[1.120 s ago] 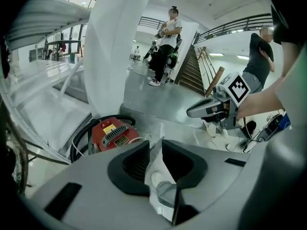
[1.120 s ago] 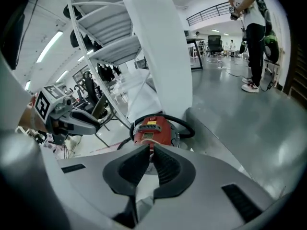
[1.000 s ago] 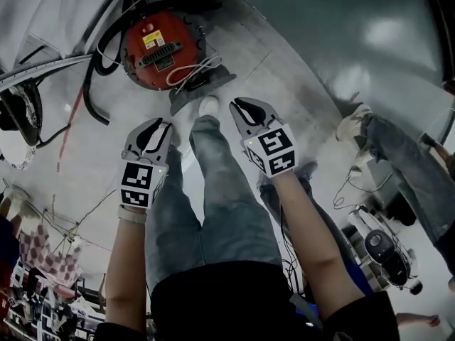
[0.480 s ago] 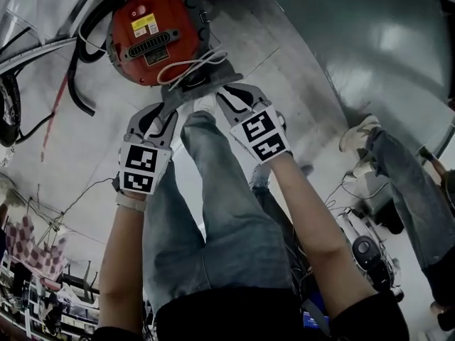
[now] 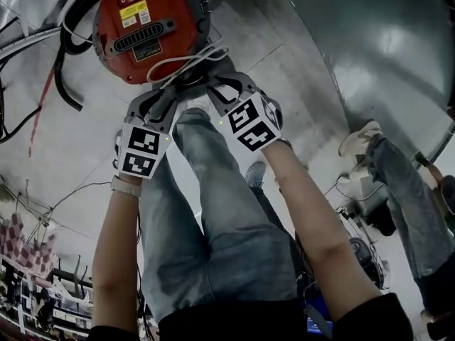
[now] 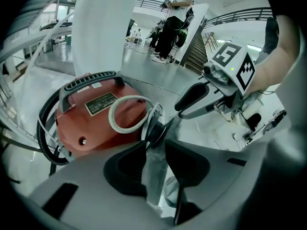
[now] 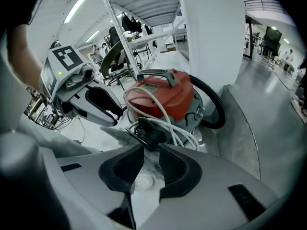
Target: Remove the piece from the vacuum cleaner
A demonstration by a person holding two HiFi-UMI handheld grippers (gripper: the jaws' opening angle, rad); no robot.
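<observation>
The red vacuum cleaner (image 5: 142, 27) stands on the floor ahead of me, a white cord (image 5: 188, 59) looped over it. A flat grey piece (image 5: 173, 99) sticks out from a black collar (image 6: 156, 131) at its base. My left gripper (image 5: 162, 98) straddles this grey piece (image 6: 154, 171) with its jaws apart and the pads not pressing. My right gripper (image 5: 226, 85) comes in from the other side. Its jaws are also apart, tips at the collar (image 7: 148, 131), with the grey piece (image 7: 117, 133) under them. Each gripper view shows the other gripper close by.
A black hose (image 5: 67, 55) curls round the vacuum cleaner's left and back. My own legs and a white shoe (image 7: 141, 178) are right beneath the grippers. A white pillar (image 7: 211, 37) rises behind the machine. Another person's legs (image 5: 384, 162) stand to the right.
Both grippers have moved forward from beside my leg to the grey piece at the vacuum cleaner's base. The vacuum cleaner now sits nearer and higher in the head view.
</observation>
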